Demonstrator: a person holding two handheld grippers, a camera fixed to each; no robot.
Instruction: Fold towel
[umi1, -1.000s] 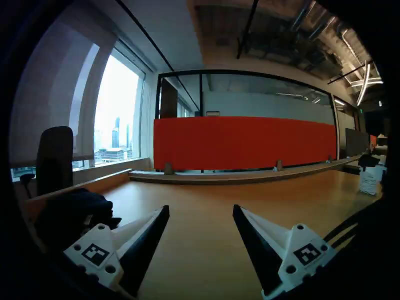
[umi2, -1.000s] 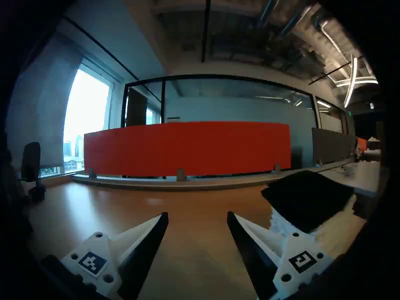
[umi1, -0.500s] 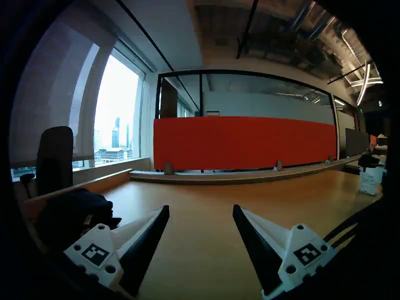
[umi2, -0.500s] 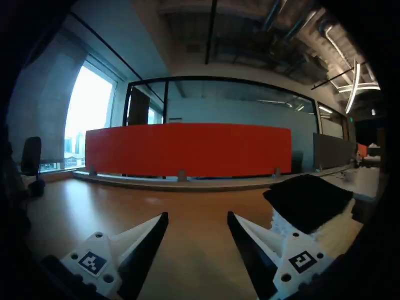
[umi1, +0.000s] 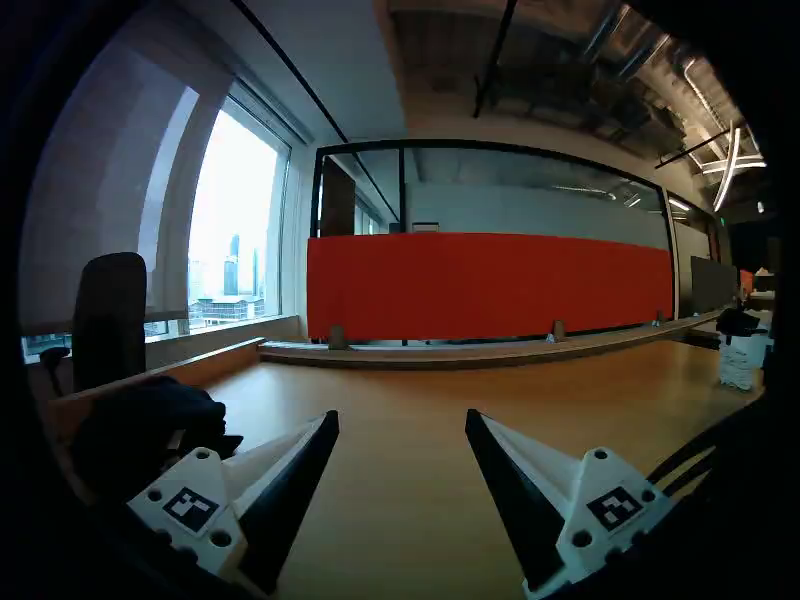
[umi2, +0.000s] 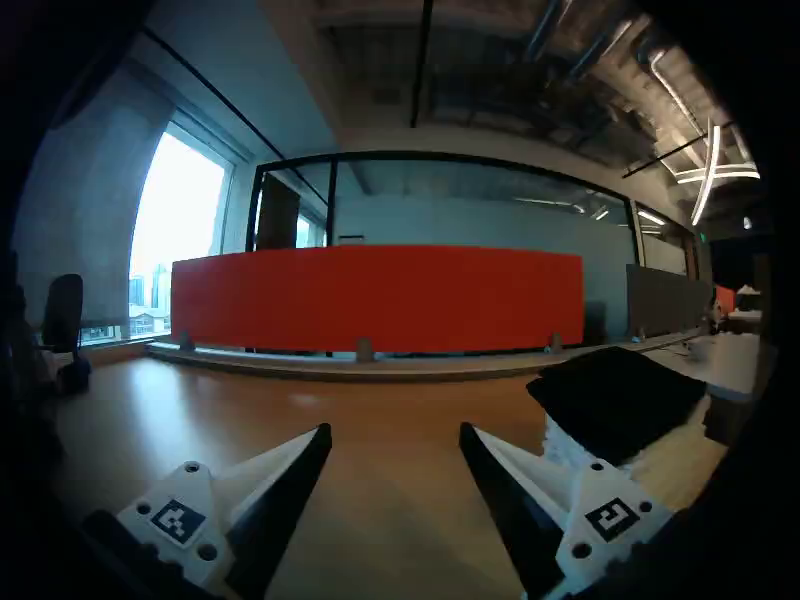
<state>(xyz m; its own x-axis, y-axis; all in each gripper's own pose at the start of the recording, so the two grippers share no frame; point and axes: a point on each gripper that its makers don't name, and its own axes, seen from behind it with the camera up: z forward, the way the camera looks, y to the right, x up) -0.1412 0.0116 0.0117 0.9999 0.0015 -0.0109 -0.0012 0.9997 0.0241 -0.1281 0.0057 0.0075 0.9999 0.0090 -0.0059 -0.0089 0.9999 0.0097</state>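
Observation:
In the right gripper view a stack of folded towels (umi2: 615, 405), dark on top and white beneath, sits on the wooden table (umi2: 390, 430) just right of my right gripper (umi2: 395, 442). That gripper is open, low over the table, with nothing between its fingers. In the left gripper view my left gripper (umi1: 402, 425) is open too, over bare wood (umi1: 400, 400). The same stack (umi1: 740, 355) looks small at the far right edge there. A dark crumpled cloth (umi1: 150, 420) lies at the left, close beside the left finger.
An orange divider panel (umi1: 490, 285) runs along the far edge of the table. A dark office chair (umi1: 110, 315) stands by the window at the left. Another desk (umi2: 725, 360) lies beyond the towel stack at the right.
The right gripper view has tilted slightly, its fingers sitting a little lower and wider in the frame. The left gripper has not moved.

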